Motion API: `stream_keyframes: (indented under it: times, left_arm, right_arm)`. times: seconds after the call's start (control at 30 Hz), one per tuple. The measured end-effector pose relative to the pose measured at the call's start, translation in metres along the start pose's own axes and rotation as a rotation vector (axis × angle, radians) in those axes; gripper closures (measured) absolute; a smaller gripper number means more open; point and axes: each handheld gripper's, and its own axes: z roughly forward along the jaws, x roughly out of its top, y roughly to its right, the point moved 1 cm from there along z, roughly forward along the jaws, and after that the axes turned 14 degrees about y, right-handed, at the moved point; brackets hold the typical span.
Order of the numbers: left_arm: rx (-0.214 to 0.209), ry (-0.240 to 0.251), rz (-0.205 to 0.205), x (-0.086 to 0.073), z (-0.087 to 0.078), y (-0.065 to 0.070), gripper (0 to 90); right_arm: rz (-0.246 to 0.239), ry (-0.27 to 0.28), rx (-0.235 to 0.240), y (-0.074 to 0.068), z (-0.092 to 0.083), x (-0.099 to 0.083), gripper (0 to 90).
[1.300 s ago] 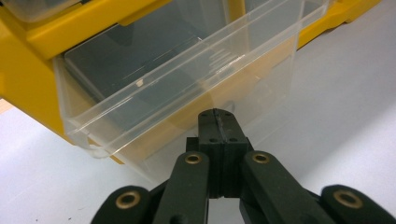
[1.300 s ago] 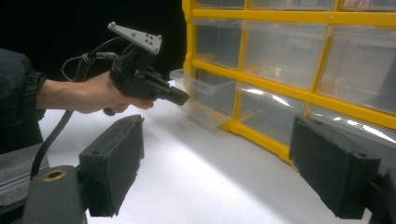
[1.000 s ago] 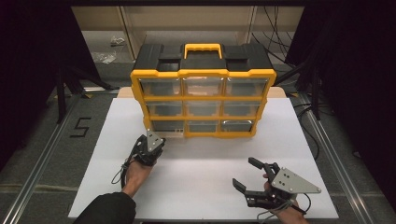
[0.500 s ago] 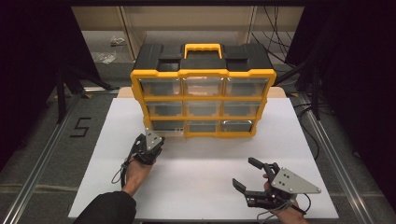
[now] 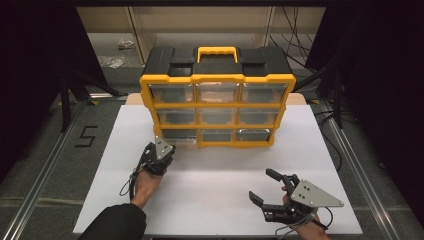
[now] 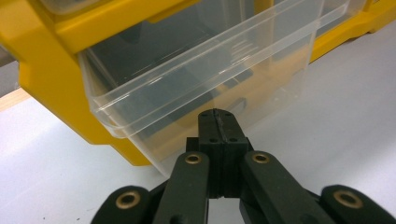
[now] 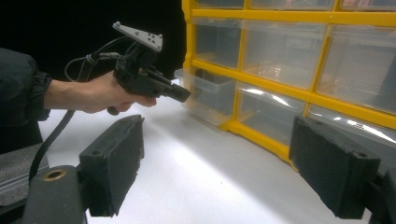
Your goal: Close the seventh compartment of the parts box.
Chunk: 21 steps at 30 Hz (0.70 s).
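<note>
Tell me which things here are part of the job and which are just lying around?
In the job:
- bottom-left clear drawer, pulled partly out
- yellow drawer organizer
- left gripper, shut, tips at the drawer front
- right gripper, open, waiting on the table

Lying about:
- white table
- scraps on the floor behind

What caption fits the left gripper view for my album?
Shut left hand-held gripper at the front of a clear drawer, pulled partly out of the yellow organizer.
</note>
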Motion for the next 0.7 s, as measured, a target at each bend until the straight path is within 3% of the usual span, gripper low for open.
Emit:
stream_keyframes:
  times: [0.7]
  left_arm:
    - [0.005, 0.013, 0.006, -0.0015, 0.0063, -0.0016, 89.7]
  right_arm:
    - [0.000, 0.001, -0.001, 0.0001, 0.0000, 0.0001, 19.2]
